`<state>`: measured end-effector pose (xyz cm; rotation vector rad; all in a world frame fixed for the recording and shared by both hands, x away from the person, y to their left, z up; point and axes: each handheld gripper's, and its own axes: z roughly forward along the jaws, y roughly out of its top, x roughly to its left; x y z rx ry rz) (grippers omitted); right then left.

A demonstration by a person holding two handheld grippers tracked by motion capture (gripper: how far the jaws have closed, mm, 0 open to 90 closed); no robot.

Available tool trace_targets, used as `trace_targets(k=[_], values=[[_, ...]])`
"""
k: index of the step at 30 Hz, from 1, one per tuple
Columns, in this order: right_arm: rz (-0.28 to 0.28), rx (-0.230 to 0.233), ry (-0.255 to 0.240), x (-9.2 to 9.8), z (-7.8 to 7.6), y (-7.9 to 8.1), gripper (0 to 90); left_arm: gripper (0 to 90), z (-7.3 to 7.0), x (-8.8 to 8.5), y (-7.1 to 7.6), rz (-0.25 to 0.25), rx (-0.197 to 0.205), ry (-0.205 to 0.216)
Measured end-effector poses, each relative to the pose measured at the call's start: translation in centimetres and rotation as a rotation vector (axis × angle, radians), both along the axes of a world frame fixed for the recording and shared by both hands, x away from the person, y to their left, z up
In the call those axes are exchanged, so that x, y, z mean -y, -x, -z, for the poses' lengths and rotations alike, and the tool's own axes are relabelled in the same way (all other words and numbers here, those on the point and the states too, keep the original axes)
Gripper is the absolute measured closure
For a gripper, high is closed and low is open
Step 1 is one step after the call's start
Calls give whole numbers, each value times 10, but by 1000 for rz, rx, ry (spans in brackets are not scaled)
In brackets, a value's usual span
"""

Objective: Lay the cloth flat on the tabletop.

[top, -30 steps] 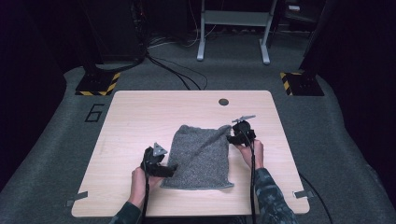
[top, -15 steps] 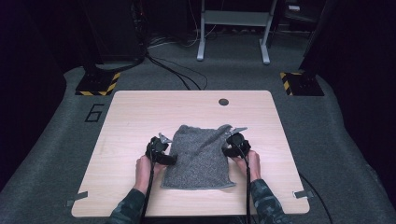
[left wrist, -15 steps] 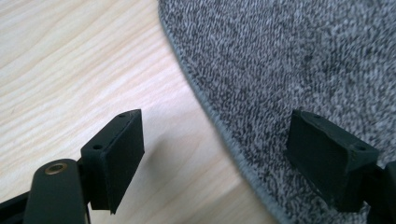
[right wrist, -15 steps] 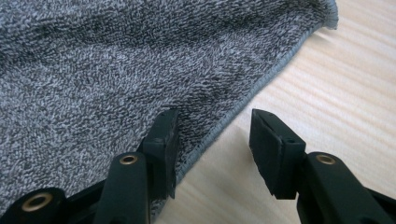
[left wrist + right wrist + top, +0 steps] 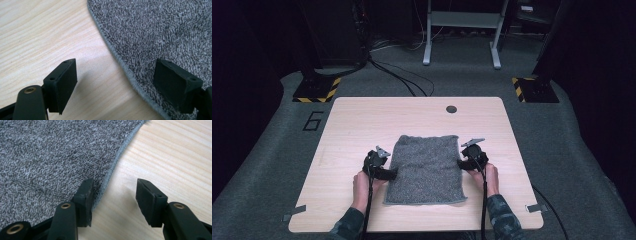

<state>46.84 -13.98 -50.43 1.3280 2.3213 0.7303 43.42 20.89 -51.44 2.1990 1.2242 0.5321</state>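
A grey knitted cloth (image 5: 426,169) lies flat on the wooden table (image 5: 362,125), near its front middle. My left gripper (image 5: 388,173) is at the cloth's left edge, open, one jaw over the bare wood and the other over the cloth (image 5: 160,32), the hem running between them. My right gripper (image 5: 460,162) is at the cloth's right edge, open too. In the right gripper view its left jaw rests on the cloth (image 5: 50,157) by the hem and its right jaw is over wood. My left gripper (image 5: 115,82) and right gripper (image 5: 113,195) hold nothing.
A small dark round hole (image 5: 451,109) sits near the table's far edge. Tape strips mark the front corners (image 5: 294,213). Grey carpet with cables (image 5: 402,75) and hazard-striped stand feet (image 5: 317,92) lie beyond the table.
The left gripper moved forward along the cloth's left edge. The right gripper came back from the far right corner to the middle of the right edge. The cloth now lies flatter.
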Motion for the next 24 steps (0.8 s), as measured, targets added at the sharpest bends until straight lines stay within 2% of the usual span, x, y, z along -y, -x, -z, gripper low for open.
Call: trace_targets(k=[6, 9, 12, 13, 17, 19, 21, 24], values=[[2, -4, -28, 10, 2, 5, 445, 189, 1, 3, 6, 22, -23, 24], [7, -10, -24, 14, 1, 6, 435, 185, 1, 5, 8, 33, -31, 42], [7, -15, -15, 15, -1, 8, 371, 176, 0, 3, 6, 31, -27, 64], [7, -6, -27, 16, -3, 9, 362, 171, -3, 1, 4, 27, -36, 76], [-9, 18, -83, 14, -17, 21, 255, 155, -13, -2, -6, 27, -26, 84], [-20, 50, -120, 9, -27, 30, 220, 153, -18, -3, -12, 27, -17, 85], [-25, 59, -149, 4, -32, 36, 191, 150, -20, -3, -19, 26, -23, 101], [-44, 72, -165, -6, -37, 45, 169, 146, -22, -3, -28, 23, -31, 109]])
